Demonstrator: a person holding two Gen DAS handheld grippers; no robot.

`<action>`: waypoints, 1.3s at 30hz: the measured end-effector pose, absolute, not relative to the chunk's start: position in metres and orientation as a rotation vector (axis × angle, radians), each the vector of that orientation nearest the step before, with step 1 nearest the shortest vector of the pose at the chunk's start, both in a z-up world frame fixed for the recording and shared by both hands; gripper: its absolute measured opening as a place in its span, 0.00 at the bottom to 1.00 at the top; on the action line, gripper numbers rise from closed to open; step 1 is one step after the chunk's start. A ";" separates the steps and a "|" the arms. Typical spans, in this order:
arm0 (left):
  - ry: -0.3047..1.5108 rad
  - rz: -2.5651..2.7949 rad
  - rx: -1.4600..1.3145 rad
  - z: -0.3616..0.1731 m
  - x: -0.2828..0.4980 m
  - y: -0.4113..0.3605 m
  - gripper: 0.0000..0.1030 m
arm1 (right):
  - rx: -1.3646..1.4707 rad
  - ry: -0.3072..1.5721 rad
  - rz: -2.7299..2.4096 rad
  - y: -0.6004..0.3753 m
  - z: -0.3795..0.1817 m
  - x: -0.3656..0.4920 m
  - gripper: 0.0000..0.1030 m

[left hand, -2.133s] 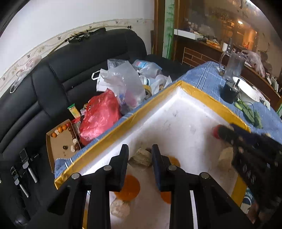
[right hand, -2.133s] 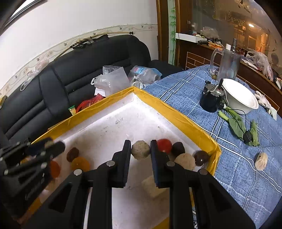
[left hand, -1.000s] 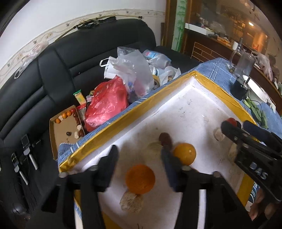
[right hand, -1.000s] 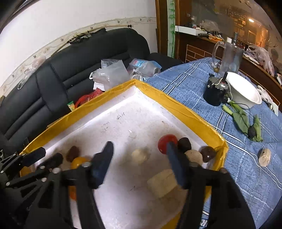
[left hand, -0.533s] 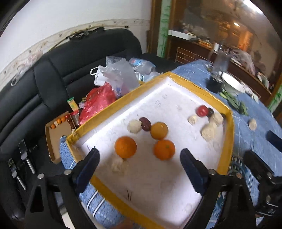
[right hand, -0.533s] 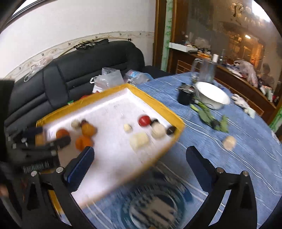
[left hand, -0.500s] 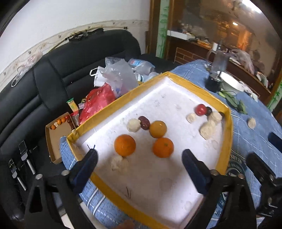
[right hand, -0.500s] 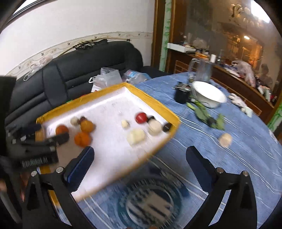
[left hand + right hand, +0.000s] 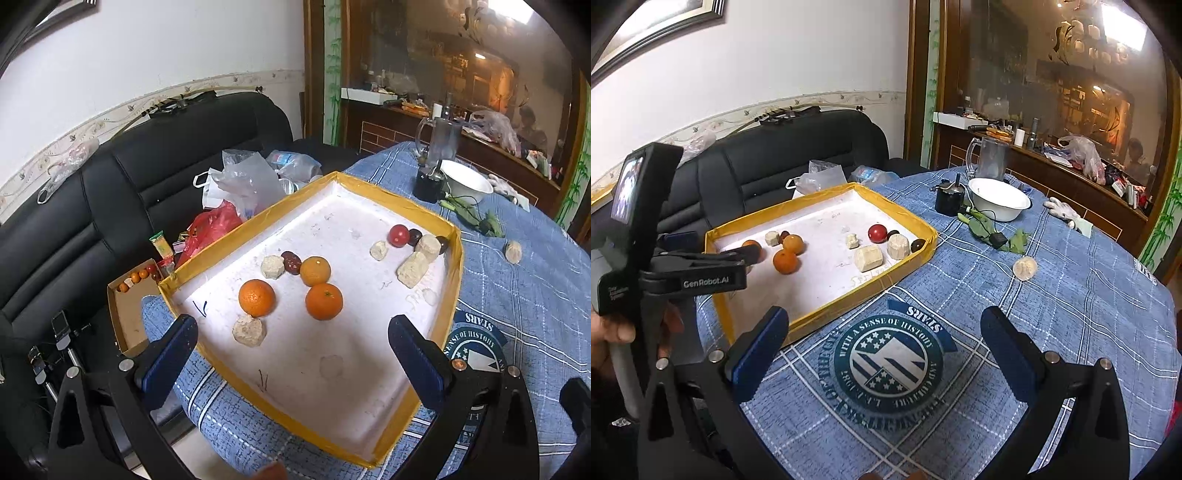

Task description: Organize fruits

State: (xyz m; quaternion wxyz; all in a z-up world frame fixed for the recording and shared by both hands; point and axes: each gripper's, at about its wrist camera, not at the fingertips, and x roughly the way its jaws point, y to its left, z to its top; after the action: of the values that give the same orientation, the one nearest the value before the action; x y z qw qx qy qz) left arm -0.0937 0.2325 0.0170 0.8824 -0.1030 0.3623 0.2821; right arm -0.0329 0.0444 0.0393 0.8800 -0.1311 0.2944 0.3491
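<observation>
Both grippers pulled back from yellow-rimmed tray (image 9: pixel 454 266), left gripper (image 9: pixel 291 347) and right gripper (image 9: pixel 884 339) fingers spread wide, empty, three oranges (image 9: pixel 324 301) inside

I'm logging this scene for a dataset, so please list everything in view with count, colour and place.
tray: one, white with yellow rim, on the table
oranges: three, orange, tray's sofa-side end
red fruit: one, red, tray's far corner
dark fruits: at least three, brown-black, among both groups
pale chunks: six in tray, beige; a seventh on the cloth
tablecloth: one, blue plaid
bowl: one, white, beyond tray
jug: one, clear, behind bowl
sofa: one, black, holding bags
left hand-held gripper: black, open, over the tray's near end
right hand-held gripper: black, open, over the cloth
</observation>
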 end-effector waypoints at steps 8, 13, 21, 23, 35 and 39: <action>0.751 0.592 -0.201 0.017 -0.096 0.229 1.00 | -0.289 0.599 0.736 0.045 0.043 -0.042 1.00; 0.745 0.590 -0.199 0.018 -0.097 0.227 1.00 | -0.306 0.606 0.741 0.047 0.039 -0.046 1.00; 0.750 0.585 -0.195 0.016 -0.095 0.227 1.00 | -0.302 0.617 0.736 0.049 0.037 -0.046 1.00; 0.754 0.580 -0.197 0.015 -0.093 0.228 1.00 | -0.301 0.624 0.736 0.050 0.036 -0.044 1.00; 0.747 0.573 -0.203 0.018 -0.097 0.230 1.00 | -0.277 0.632 0.691 0.058 0.031 -0.029 1.00; 0.738 0.571 -0.199 0.021 -0.101 0.229 1.00 | -0.237 0.636 0.670 0.056 0.032 -0.023 1.00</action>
State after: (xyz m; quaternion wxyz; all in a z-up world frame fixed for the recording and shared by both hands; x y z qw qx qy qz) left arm -0.1006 0.2290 0.0212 0.8883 -0.0956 0.3553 0.2749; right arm -0.0235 0.0565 0.0319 0.8884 -0.1141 0.3061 0.3224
